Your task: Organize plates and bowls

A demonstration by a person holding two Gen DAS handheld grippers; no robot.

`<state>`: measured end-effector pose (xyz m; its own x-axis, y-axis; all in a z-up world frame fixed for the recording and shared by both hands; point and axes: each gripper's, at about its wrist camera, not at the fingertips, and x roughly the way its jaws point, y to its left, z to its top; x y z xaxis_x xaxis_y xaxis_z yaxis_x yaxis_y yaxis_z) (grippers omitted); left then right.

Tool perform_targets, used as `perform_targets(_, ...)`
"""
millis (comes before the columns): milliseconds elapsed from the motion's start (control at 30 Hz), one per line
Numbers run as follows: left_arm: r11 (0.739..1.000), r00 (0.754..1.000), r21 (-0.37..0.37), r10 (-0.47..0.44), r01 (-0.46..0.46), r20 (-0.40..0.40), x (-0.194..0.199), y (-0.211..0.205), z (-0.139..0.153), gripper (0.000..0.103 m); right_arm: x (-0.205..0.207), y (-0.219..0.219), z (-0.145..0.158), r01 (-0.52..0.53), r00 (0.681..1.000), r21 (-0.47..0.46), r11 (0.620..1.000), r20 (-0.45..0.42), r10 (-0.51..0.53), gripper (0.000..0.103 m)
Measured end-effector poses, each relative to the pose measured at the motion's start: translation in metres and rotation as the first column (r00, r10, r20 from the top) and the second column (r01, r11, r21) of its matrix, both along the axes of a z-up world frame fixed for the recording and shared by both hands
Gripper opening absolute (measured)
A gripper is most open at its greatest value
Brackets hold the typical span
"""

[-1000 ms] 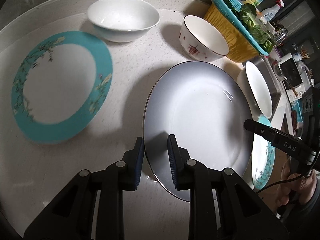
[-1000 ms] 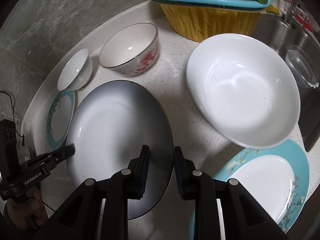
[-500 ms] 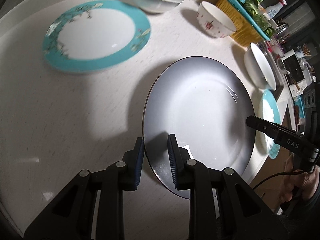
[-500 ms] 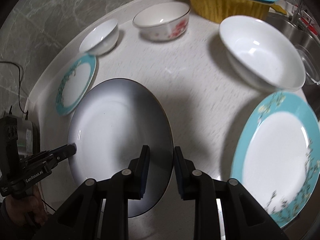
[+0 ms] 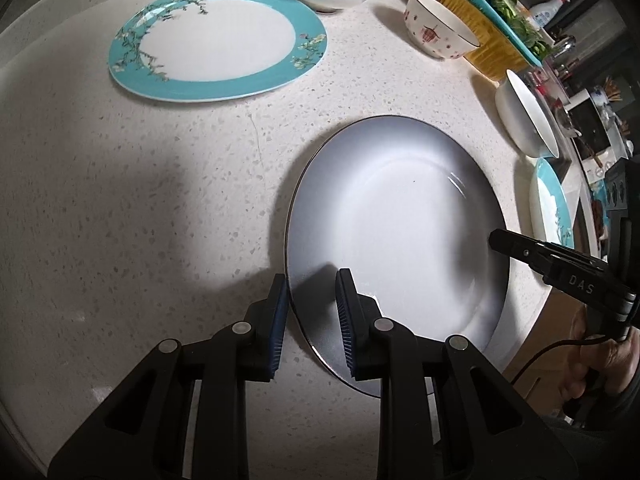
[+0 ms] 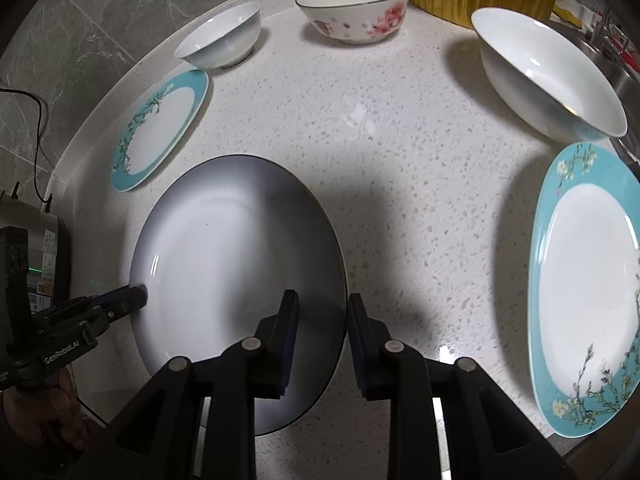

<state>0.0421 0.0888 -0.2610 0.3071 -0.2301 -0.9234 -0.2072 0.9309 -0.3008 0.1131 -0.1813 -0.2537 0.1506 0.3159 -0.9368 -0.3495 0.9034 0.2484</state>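
Two grippers hold one big grey plate (image 5: pixel 396 216) by its rim: the left gripper (image 5: pixel 311 312) and the right gripper (image 6: pixel 323 336) pinch opposite edges. If one hand goes faster, the plate could tip and slip out. It sits low over the counter (image 6: pixel 392 136), between both grippers, with a teal plate (image 5: pixel 218 40) behind it.
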Motion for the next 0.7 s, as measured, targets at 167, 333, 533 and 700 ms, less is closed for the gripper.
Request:
perform_targets(167,1.0,1.0,0.013,-0.011,0.011,0.015,0.001,-0.004,0.001,0.022,-0.003,-0.001,-0.003,0.004,1.0,-0.001,1.0,0.01,-0.004,0.028)
perform_targets(333,1.0,1.0,-0.012,0.0,0.0,0.019,0.003,-0.003,0.001,0.025,-0.007,0.007,0.0,-0.024,0.999,-0.016,1.0,0.034,0.025,0.037)
perform_targets(533,0.991,0.966,-0.075,0.127,-0.113,0.226,-0.01,0.026,0.029,0.093,-0.023,-0.016,0.036,0.005,0.979,0.06,0.998,0.202,-0.018,0.079)
perform_targets(700,0.991,0.897,-0.075,0.134,-0.112,0.421,-0.018,0.045,0.056,0.103,-0.046,-0.032,0.065,-0.032,0.951,0.136,0.99,0.31,-0.011,0.103)
